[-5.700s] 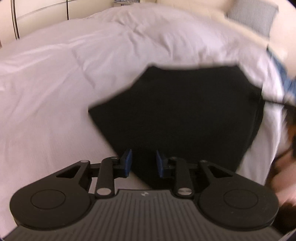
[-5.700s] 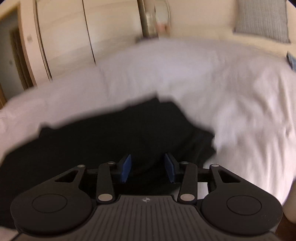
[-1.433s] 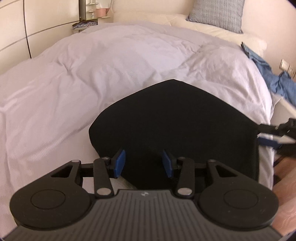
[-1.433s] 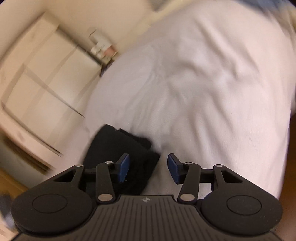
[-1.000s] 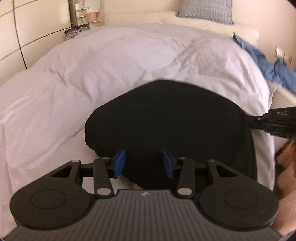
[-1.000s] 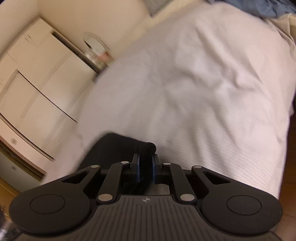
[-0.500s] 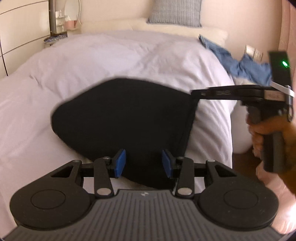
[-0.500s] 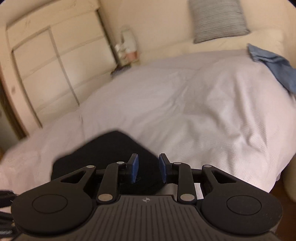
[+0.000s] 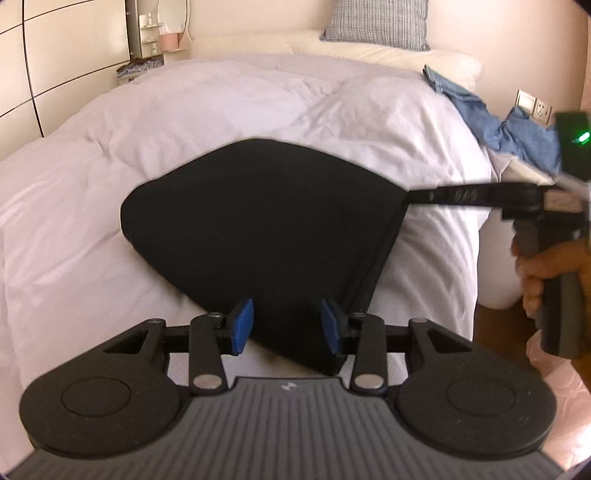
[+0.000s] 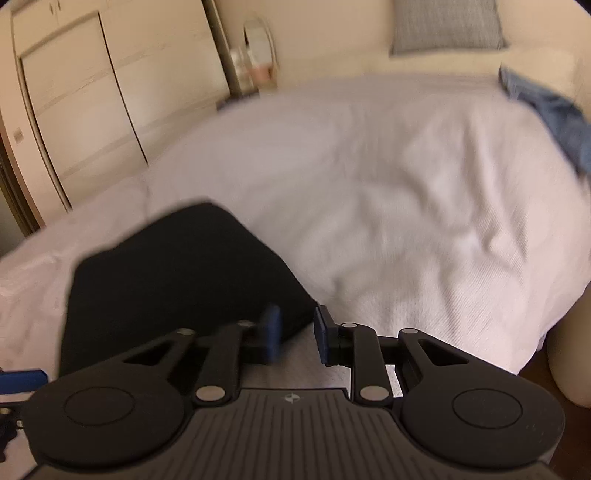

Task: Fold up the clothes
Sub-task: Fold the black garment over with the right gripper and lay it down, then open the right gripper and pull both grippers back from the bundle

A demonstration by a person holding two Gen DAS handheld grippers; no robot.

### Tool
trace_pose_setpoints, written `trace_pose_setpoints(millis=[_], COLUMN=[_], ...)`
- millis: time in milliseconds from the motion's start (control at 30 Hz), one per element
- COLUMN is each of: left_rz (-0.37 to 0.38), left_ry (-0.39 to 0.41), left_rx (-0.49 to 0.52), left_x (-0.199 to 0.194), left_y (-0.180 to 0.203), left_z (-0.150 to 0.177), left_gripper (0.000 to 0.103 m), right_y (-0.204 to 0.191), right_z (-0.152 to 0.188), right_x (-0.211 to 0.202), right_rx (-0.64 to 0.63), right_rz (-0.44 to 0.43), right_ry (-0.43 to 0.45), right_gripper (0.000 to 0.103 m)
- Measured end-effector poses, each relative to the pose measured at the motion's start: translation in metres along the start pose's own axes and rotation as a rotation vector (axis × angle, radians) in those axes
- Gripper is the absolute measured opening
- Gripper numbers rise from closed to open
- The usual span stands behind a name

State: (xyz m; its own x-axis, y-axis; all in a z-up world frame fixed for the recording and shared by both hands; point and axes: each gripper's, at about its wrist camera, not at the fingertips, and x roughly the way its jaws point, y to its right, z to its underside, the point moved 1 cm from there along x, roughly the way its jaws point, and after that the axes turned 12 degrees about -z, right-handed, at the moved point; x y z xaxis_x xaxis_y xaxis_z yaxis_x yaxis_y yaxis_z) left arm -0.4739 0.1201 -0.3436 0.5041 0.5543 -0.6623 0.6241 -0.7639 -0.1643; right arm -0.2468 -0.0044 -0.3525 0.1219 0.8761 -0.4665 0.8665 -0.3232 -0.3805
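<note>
A folded black garment point(image 9: 266, 221) lies on the white duvet point(image 9: 184, 110) near the foot of the bed. My left gripper point(image 9: 286, 325) is open, its blue pads on either side of the garment's near corner. My right gripper point(image 10: 297, 332) is open at the garment's point(image 10: 177, 273) right corner; it shows from the side in the left wrist view point(image 9: 410, 195), its tip at the garment's right edge. The right view is blurred.
A blue garment point(image 9: 517, 129) lies crumpled at the bed's right edge. A grey pillow point(image 9: 376, 22) leans at the headboard. Wardrobe doors point(image 10: 92, 110) stand left of the bed. A shelf with small items point(image 9: 155, 37) stands at the far left.
My right gripper shut on the garment's right corner about a second ago, swung round with it, and has now opened. My left gripper stays open at the near corner.
</note>
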Motion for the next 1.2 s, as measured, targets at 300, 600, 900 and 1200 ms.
trace_pose_setpoints(millis=[300, 600, 900, 1200], left_rz=[-0.052, -0.186, -0.212, -0.217], left_ry=[-0.085, -0.141, -0.075, 0.005], left_rx=[-0.082, -0.126, -0.147, -0.151], left_x=[0.002, -0.066, -0.136, -0.189], left_y=[-0.009, -0.014, -0.012, -0.008], left_z=[0.003, 0.006, 0.015, 0.025], left_gripper=[0.037, 0.039, 0.044, 0.046], right_y=[-0.017, -0.046, -0.076, -0.116], right_z=[0.024, 0.039, 0.038, 0.029], right_x=[-0.002, -0.085, -0.135, -0.176], right_rx=[0.012, 0.165, 0.161, 0.07], right_rz=[0.0, 0.006, 0.051, 0.034], right_ry=[-0.144, -0.097, -0.075, -0.008], right_gripper=[0.031, 0.066, 0.079, 0.088])
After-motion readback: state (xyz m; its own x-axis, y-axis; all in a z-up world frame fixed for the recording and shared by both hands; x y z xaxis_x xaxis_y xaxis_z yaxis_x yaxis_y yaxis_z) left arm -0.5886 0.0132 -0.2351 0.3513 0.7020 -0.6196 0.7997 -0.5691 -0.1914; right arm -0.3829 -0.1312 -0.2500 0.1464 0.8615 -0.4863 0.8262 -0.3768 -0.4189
